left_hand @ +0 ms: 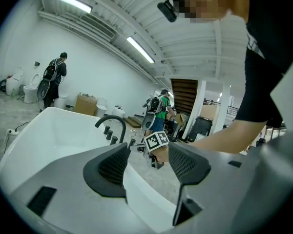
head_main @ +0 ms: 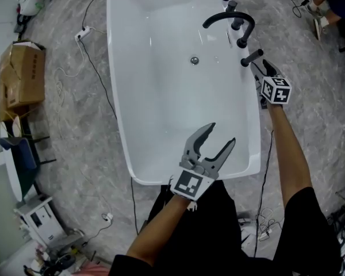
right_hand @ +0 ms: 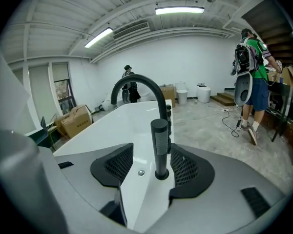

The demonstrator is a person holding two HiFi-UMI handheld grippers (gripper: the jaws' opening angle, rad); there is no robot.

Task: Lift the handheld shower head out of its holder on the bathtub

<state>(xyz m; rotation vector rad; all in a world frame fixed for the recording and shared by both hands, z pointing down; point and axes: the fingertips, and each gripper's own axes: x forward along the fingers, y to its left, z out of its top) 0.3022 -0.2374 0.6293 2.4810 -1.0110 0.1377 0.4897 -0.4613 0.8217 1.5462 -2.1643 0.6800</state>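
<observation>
Working over a white bathtub. Holding the right hand-held gripper open around the upright shower head in its rim holder, and the left hand-held gripper open, empty. Risking a jam or slip if pulling tilted.

Grey marbled floor; cardboard box; white walls; ceiling strip lights.

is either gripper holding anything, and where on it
Nothing is held. The right gripper has open jaws either side of the shower head, not closed on it; the left gripper is open and empty.
</observation>
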